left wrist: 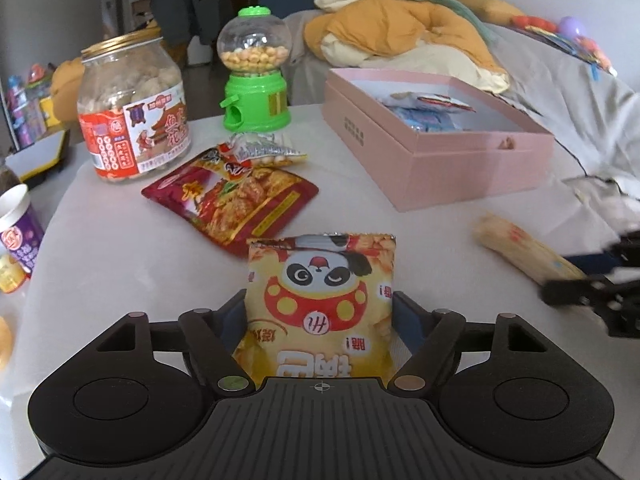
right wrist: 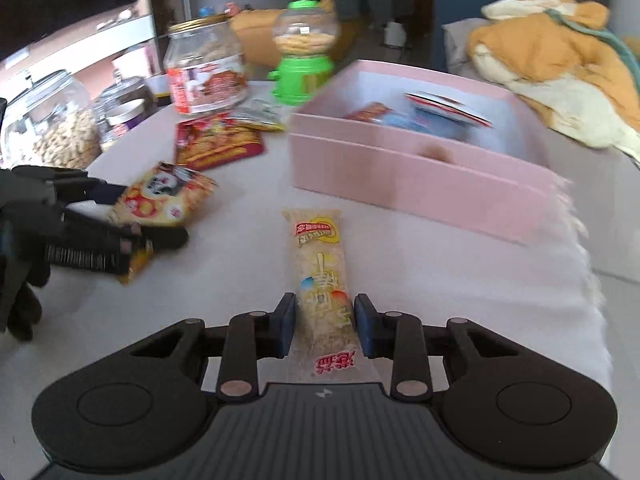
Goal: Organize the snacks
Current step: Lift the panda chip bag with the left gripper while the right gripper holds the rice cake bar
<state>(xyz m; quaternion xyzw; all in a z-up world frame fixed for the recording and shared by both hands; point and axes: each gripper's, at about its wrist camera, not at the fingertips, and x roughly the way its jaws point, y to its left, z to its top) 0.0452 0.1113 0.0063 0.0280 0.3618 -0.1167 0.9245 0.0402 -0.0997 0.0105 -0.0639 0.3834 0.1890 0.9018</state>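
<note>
My left gripper [left wrist: 320, 308] is shut on a yellow panda snack bag [left wrist: 320, 300], held upright above the table; it also shows in the right wrist view [right wrist: 160, 200]. My right gripper [right wrist: 325, 320] is shut on a long clear rice-cracker pack [right wrist: 320, 264], which also shows in the left wrist view [left wrist: 524, 248]. An open pink box [left wrist: 452, 164] holding several snack packs stands at the far right; it shows in the right wrist view too [right wrist: 420, 184]. A red snack bag [left wrist: 236, 200] and a small peanut pack [left wrist: 268, 152] lie on the table.
A labelled jar [left wrist: 132, 108] and a green candy dispenser [left wrist: 256, 68] stand at the table's far edge. A purple cup [left wrist: 20, 228] is at the left. Glass jars of nuts [right wrist: 52, 124] stand further left. An orange garment [left wrist: 400, 20] lies on the sofa behind.
</note>
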